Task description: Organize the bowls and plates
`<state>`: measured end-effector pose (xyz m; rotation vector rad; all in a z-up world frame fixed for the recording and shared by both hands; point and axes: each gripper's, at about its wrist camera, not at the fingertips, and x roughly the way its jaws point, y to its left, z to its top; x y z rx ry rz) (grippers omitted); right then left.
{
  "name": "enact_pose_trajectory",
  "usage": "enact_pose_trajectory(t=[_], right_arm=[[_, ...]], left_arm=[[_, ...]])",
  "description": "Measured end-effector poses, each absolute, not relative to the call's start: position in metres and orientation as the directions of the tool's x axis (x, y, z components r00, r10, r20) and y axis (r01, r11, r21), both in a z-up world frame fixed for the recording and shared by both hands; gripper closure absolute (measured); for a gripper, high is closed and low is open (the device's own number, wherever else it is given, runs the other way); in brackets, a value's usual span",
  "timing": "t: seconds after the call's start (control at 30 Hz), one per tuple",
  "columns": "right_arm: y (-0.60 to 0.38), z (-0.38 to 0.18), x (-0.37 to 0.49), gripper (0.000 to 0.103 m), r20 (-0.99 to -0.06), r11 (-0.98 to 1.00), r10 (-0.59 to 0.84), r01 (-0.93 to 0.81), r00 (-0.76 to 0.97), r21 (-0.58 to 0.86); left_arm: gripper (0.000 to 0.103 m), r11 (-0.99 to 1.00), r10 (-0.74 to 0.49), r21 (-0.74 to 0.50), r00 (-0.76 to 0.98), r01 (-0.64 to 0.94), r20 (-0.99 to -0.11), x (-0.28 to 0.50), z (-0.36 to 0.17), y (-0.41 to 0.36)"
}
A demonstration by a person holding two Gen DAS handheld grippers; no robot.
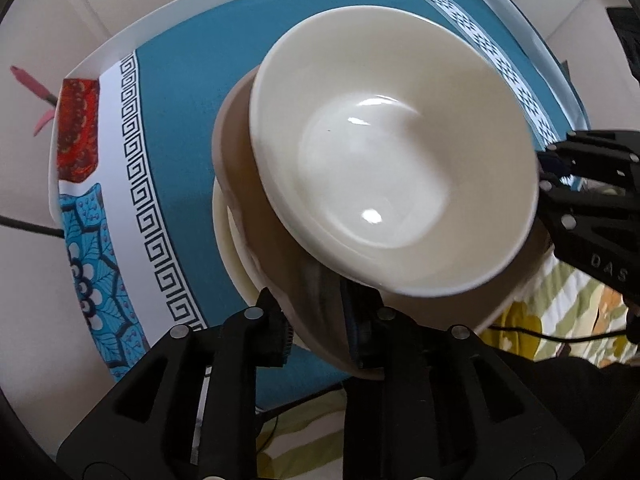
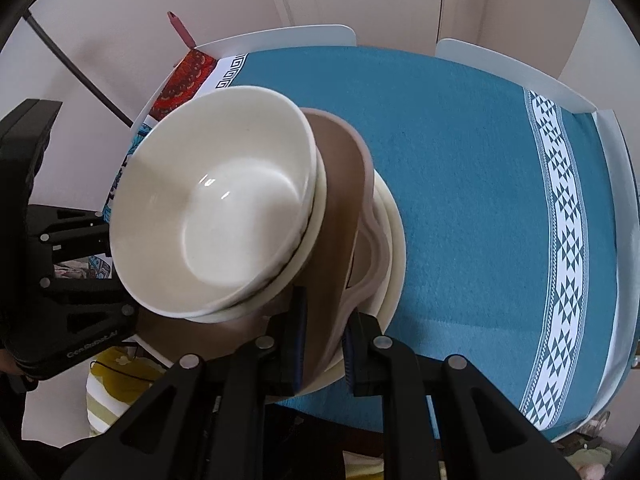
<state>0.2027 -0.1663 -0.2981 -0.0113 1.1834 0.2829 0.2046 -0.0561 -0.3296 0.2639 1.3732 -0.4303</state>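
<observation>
A stack of dishes is held tilted over the blue tablecloth (image 1: 192, 120). On top are nested cream bowls (image 1: 392, 160), also in the right wrist view (image 2: 216, 200). Under them lie a taupe plate (image 1: 240, 152) and cream plates (image 1: 228, 240); the right wrist view shows the taupe plate (image 2: 344, 168) and the cream plates (image 2: 394, 232). My left gripper (image 1: 320, 340) is shut on the near rim of the plate stack. My right gripper (image 2: 324, 344) is shut on the opposite rim. Each gripper shows in the other's view: the right (image 1: 592, 200), the left (image 2: 60, 280).
The cloth has a white key-pattern band (image 1: 148, 200) at the left and a white triangle band (image 2: 560, 240) at the right. White chair backs (image 2: 280, 40) stand at the far table edge. A floral fabric (image 1: 560, 312) lies below the near edge.
</observation>
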Motion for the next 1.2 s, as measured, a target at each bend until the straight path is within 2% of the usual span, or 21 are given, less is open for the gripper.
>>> enact_pose_trajectory(t=[0.2,0.4,0.63,0.73,0.83,0.87,0.93,0.97,1.0,1.03,1.07,1.1,1.13,1.17,1.2], right_arm=[[-0.173,-0.293,0.200,0.088,-0.922,0.970,0.210,-0.187,0.326,0.154],[-0.181,-0.274,0.183,0.088,-0.911,0.971,0.211,-0.183,0.354,0.153],[-0.187,-0.246,0.153,0.088,-0.879,0.968,0.233,-0.183,0.416,0.170],[-0.188,-0.224,0.135,0.088,-0.847,0.968,0.236,-0.188,0.476,0.164],[-0.194,-0.192,0.110,0.088,-0.791,0.973,0.221,-0.182,0.570,0.141],[-0.196,-0.178,0.100,0.088,-0.764,0.976,0.210,-0.176,0.610,0.128],[-0.201,-0.149,0.078,0.088,-0.698,0.982,0.185,-0.165,0.692,0.096],[-0.203,-0.139,0.072,0.088,-0.672,0.983,0.177,-0.161,0.719,0.088],[-0.205,-0.126,0.063,0.083,-0.637,0.985,0.168,-0.154,0.753,0.079],[-0.206,-0.114,0.053,0.071,-0.602,0.987,0.158,-0.145,0.783,0.071],[-0.208,-0.103,0.043,0.051,-0.563,0.989,0.147,-0.135,0.813,0.064],[-0.208,-0.094,0.035,0.042,-0.531,0.990,0.141,-0.128,0.836,0.062],[-0.209,-0.085,0.025,0.025,-0.497,0.990,0.137,-0.123,0.857,0.062],[-0.210,-0.076,0.014,0.014,-0.463,0.992,0.128,-0.112,0.877,0.062],[-0.210,-0.069,0.005,0.010,-0.434,0.994,0.110,-0.094,0.894,0.059]], left_arm=[[0.061,0.880,-0.135,-0.043,0.162,0.474,-0.977,0.194,-0.312,-0.060],[0.060,0.882,-0.134,-0.025,0.200,0.471,-0.971,0.181,-0.291,-0.056],[0.060,0.914,-0.192,-0.058,0.301,0.400,-0.934,0.146,-0.249,-0.054],[0.060,0.934,-0.225,-0.077,0.406,0.350,-0.886,0.129,-0.213,-0.050],[0.058,0.950,-0.237,-0.074,0.549,0.302,-0.802,0.107,-0.169,-0.048],[0.056,0.955,-0.233,-0.066,0.597,0.288,-0.767,0.099,-0.154,-0.048],[0.032,0.966,-0.218,-0.046,0.702,0.256,-0.678,0.078,-0.123,-0.049],[0.026,0.969,-0.211,-0.041,0.738,0.242,-0.641,0.069,-0.112,-0.048],[0.017,0.973,-0.207,-0.037,0.780,0.229,-0.591,0.057,-0.099,-0.048],[0.012,0.974,-0.208,-0.038,0.823,0.222,-0.529,0.043,-0.085,-0.047],[0.009,0.976,-0.206,-0.038,0.847,0.215,-0.489,0.034,-0.076,-0.046],[0.002,0.979,-0.197,-0.037,0.871,0.202,-0.450,0.025,-0.067,-0.046],[0.000,0.982,-0.181,-0.033,0.890,0.184,-0.418,0.017,-0.059,-0.046],[0.000,0.985,-0.167,-0.031,0.903,0.169,-0.397,0.011,-0.054,-0.046],[0.000,0.988,-0.149,-0.026,0.917,0.150,-0.371,0.003,-0.047,-0.047]])
